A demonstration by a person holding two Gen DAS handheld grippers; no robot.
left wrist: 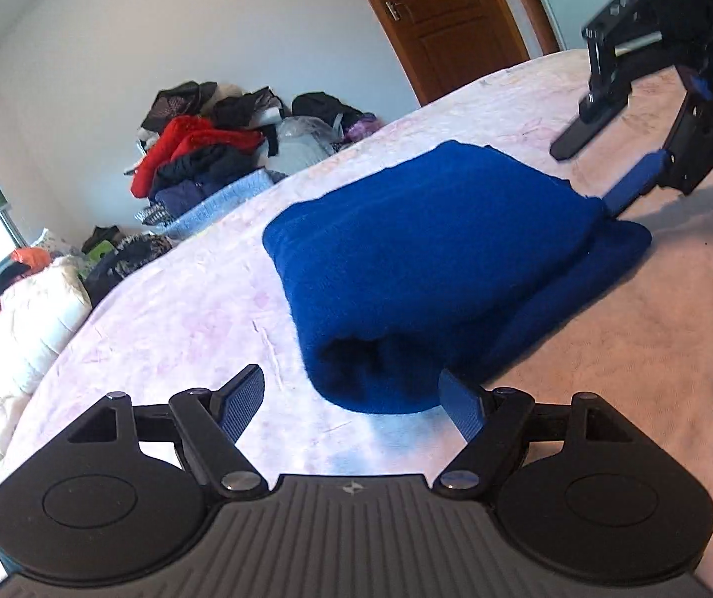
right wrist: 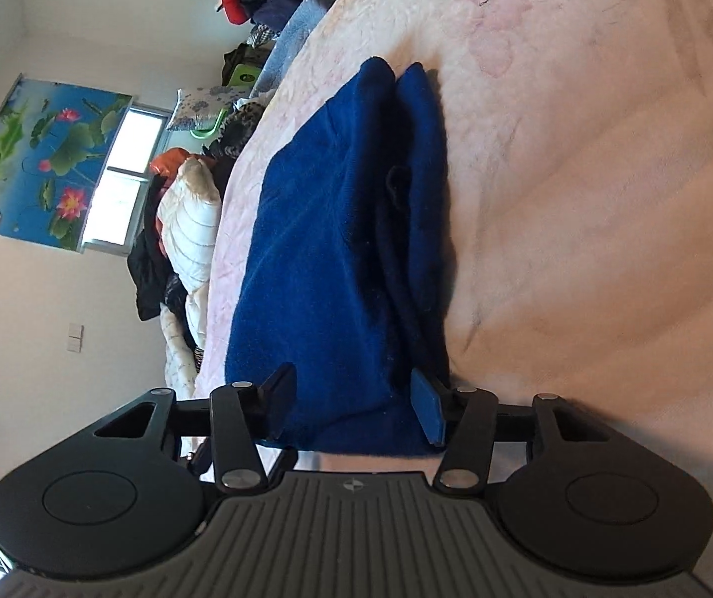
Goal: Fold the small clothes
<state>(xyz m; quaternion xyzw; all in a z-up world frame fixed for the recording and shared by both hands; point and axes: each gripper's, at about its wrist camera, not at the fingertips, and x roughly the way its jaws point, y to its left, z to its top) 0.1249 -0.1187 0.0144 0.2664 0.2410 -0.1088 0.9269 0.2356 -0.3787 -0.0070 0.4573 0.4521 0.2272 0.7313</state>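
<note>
Left wrist view showed me the blue garment (left wrist: pixel 436 259) lying folded on the bed (left wrist: pixel 197 299), a thick bundle on the pale pink cover. My left tool (left wrist: pixel 351 401) stood with its fingers well apart and nothing pinched between them. The near rolled end of the garment sat just ahead of the tool, nearer its right-hand finger (left wrist: pixel 458 406), which looked to be at the cloth's edge; the other finger hung over bare cover. At the far end of the bundle I could see my right tool (left wrist: pixel 600 169), one blue pad at the corner of the cloth.

From the right wrist view, which was rolled on its side, the garment (right wrist: pixel 321 249) ran straight away from the right tool (right wrist: pixel 356 408) along the bed (right wrist: pixel 580 174). Its near end lay between the two fingers, which stood partly apart. I could not tell whether either pad pressed on the cloth; the gap looked wider than the fabric it spanned. A heap of other clothes (left wrist: pixel 197 149) lay beyond the bed, against the wall.
</note>
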